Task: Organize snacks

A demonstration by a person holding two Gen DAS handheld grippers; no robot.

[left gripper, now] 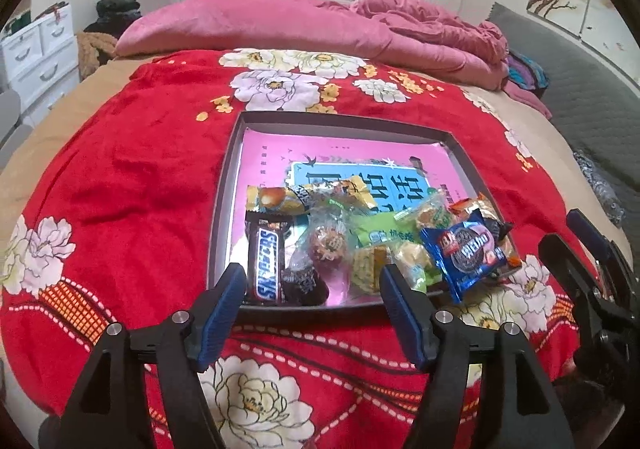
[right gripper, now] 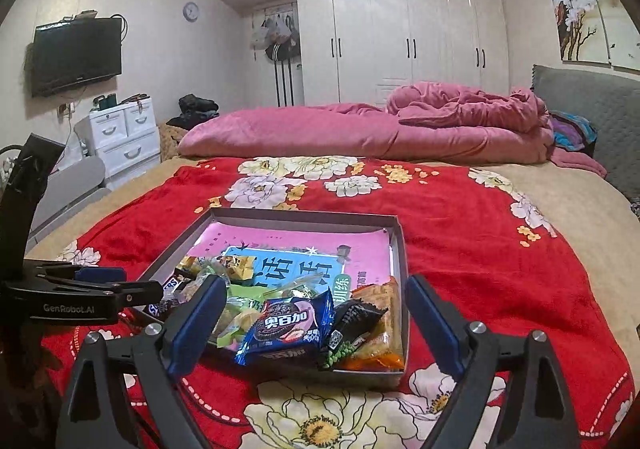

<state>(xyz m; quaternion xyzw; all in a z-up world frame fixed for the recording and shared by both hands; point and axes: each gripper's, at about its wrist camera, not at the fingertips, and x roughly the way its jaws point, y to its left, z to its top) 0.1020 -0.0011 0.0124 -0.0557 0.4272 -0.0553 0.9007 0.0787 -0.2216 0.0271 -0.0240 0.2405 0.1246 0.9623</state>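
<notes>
Snacks are heaped in the box on the blanket. The left gripper and right gripper are held spread, with nothing gripped.

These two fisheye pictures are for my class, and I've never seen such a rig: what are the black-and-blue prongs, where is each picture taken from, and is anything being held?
The prongs are hand-held tongs; a person carries one in each hand, with a camera looking along its fingers. One picture is from the left tongs, the other from the right tongs. Both stand open and hold nothing. On a red flowered blanket on a bed sits a shallow box lined with pink paper, holding wrapped snacks: a Snickers bar, a blue cookie packet and others.
</notes>
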